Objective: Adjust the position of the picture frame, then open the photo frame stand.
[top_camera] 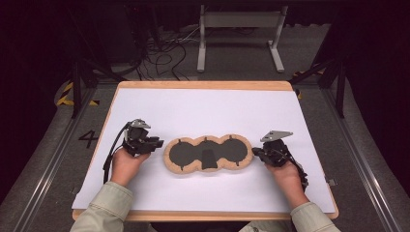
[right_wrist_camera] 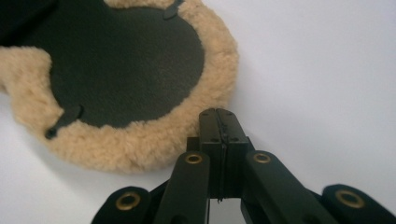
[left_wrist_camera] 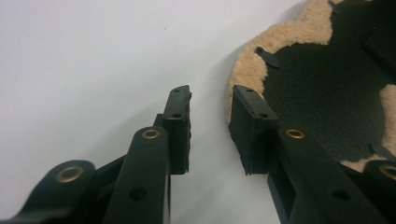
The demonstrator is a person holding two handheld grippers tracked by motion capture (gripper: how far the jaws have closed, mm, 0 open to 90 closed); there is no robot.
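Lying flat on the white sheet [top_camera: 203, 108] of the desk [top_camera: 203, 85], near the person's edge: a fleece pad [top_camera: 208, 153], three rounded lobes joined in a row, long axis running left to right across the desk. Dark face up, tan woolly rim all round, small dark tabs poking inward from the rim, one dark flap [top_camera: 209, 159] hanging at the near side of the middle lobe.

Just left of the pad's left lobe: left gripper [top_camera: 155, 143], held in the left hand [top_camera: 126, 164], pointing rightward at the pad. Jaws apart, a clear gap between, nothing in it; in the left gripper view [left_wrist_camera: 212, 109] one jaw over bare white sheet, the other at the fleece rim [left_wrist_camera: 243, 70], over or against it, hard to tell which.

Just right of the pad's right lobe: right gripper [top_camera: 256, 152], in the right hand [top_camera: 286, 175], pointing leftward at the pad. Jaws pressed together, pad to pad, gripping nothing; in the right gripper view [right_wrist_camera: 218, 116] tips close beside the woolly edge [right_wrist_camera: 154, 140], contact not clear.

Farther off, beyond the desk: grey floor, a tangle of cables [top_camera: 167, 55], a pale metal frame [top_camera: 239, 21].
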